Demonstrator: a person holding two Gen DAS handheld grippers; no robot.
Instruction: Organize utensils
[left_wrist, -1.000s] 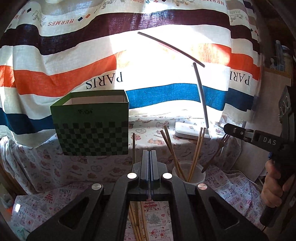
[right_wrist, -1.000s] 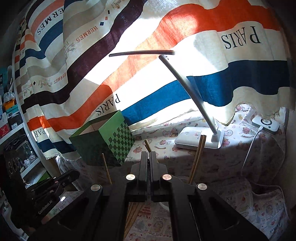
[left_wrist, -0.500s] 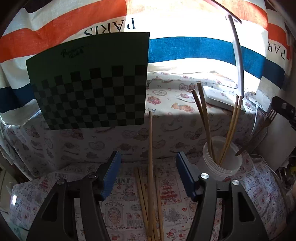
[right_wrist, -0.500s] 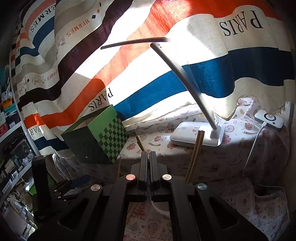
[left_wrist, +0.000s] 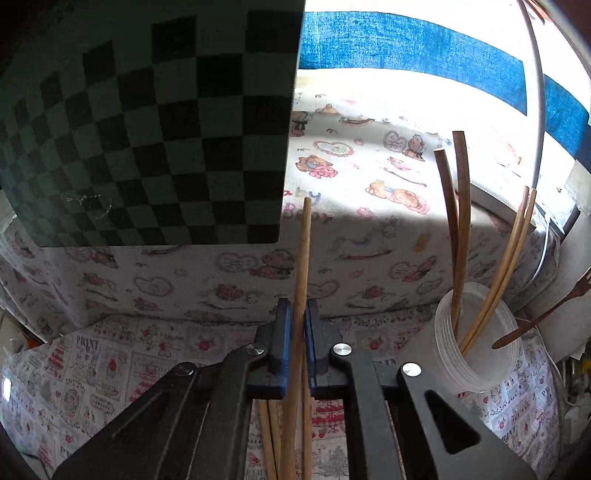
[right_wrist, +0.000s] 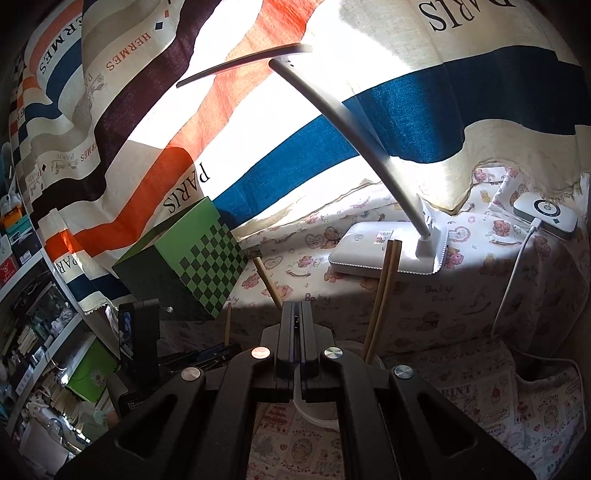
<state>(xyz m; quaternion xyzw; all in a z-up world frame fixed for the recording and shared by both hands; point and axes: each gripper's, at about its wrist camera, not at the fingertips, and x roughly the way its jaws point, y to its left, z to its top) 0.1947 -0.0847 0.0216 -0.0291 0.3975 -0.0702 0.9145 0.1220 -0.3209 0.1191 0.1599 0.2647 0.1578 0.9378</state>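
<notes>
The left claw (left_wrist: 298, 314) is closing its blue pads on a single wooden chopstick (left_wrist: 303, 258) that stands up between them, tip toward the green checkered box (left_wrist: 147, 122). More chopsticks (left_wrist: 271, 435) lie on the patterned surface (left_wrist: 110, 369) beneath. To the right a white cup (left_wrist: 476, 339) holds four chopsticks. The right claw (right_wrist: 295, 314) is closed, with a fork (left_wrist: 543, 314) seen beside the cup.

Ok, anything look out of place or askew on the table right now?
Nothing spilled or broken. The white cup looks tilted, but that may be fisheye warp. Loose chopsticks lie on the cloth below the left gripper, whose fingers are closing on one chopstick that stands upright.
</notes>
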